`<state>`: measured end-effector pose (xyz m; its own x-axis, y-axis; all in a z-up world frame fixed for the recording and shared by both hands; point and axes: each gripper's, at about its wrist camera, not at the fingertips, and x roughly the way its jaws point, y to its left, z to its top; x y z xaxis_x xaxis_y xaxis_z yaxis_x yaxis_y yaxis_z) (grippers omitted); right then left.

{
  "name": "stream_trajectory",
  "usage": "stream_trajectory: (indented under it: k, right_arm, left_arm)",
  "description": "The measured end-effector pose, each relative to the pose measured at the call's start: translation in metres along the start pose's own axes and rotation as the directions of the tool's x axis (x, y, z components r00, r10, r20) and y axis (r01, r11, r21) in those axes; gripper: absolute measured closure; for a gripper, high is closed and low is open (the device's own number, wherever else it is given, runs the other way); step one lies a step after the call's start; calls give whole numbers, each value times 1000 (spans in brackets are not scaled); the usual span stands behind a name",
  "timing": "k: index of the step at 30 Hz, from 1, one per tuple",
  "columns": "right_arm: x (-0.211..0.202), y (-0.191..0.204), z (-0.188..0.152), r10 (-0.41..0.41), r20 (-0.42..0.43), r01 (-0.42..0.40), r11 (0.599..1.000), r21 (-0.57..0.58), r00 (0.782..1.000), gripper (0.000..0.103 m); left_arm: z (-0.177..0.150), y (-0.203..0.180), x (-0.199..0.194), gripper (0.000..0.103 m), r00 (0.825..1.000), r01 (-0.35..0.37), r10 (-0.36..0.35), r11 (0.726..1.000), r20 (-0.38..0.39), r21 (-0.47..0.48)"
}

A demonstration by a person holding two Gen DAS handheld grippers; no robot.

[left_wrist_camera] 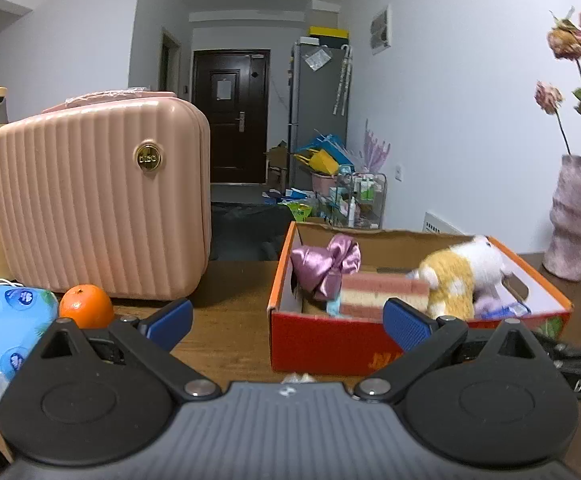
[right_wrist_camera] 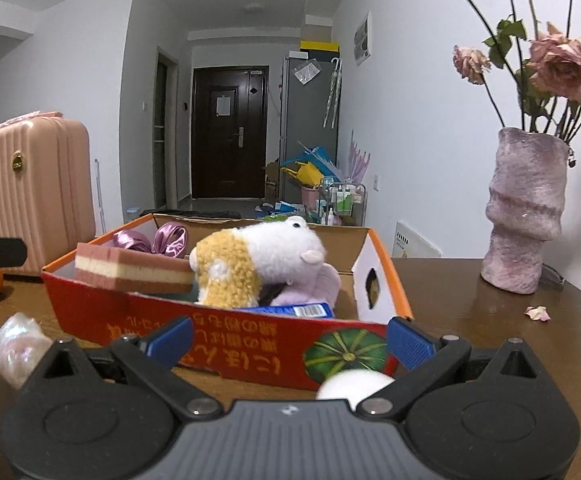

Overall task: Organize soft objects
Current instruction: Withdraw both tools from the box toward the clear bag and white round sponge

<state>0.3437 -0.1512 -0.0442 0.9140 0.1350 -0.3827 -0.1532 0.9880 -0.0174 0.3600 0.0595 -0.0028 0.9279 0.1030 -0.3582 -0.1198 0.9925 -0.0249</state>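
Left gripper [left_wrist_camera: 288, 318] at frame bottom, jaws wide apart, empty. Right gripper [right_wrist_camera: 288, 334] likewise. Cardboard box [right_wrist_camera: 226, 344] centre frame on table [right_wrist_camera: 470, 320], containing plush toy [right_wrist_camera: 258, 264], striped sponge [right_wrist_camera: 130, 268], satin bow [left_wrist_camera: 326, 264].

Red box [right_wrist_camera: 226, 356] with orange rim holds a pink-cream striped sponge [right_wrist_camera: 130, 270], yellow-white plush [right_wrist_camera: 258, 264], purple satin bow [left_wrist_camera: 326, 264].
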Motion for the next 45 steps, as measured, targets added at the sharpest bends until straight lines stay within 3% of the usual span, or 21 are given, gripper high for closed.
stream_trajectory:
  k: [19,25,36,45]
  right_arm:
    - [-40,-46,-27,-27,-60,27,1000,6,998,0]
    - [-46,-52,-31,-42,-65,43,999,16,997,0]
    - [-46,-54,-33,-56,-65,58,998,20,996,0]
    - [-45,-52,-33,-73,-67,75,997,34,995,0]
  left_arm:
    - [-37,29,-26,0,993,-5,10,999,-118,40]
    - [-42,26,-30,0,994,-8,15,998,-110,63]
    - [-48,18,-8,0,984,24,-8,996,-178,86]
    - [-49,-12,13,0,975,64,-39,992,-221,109]
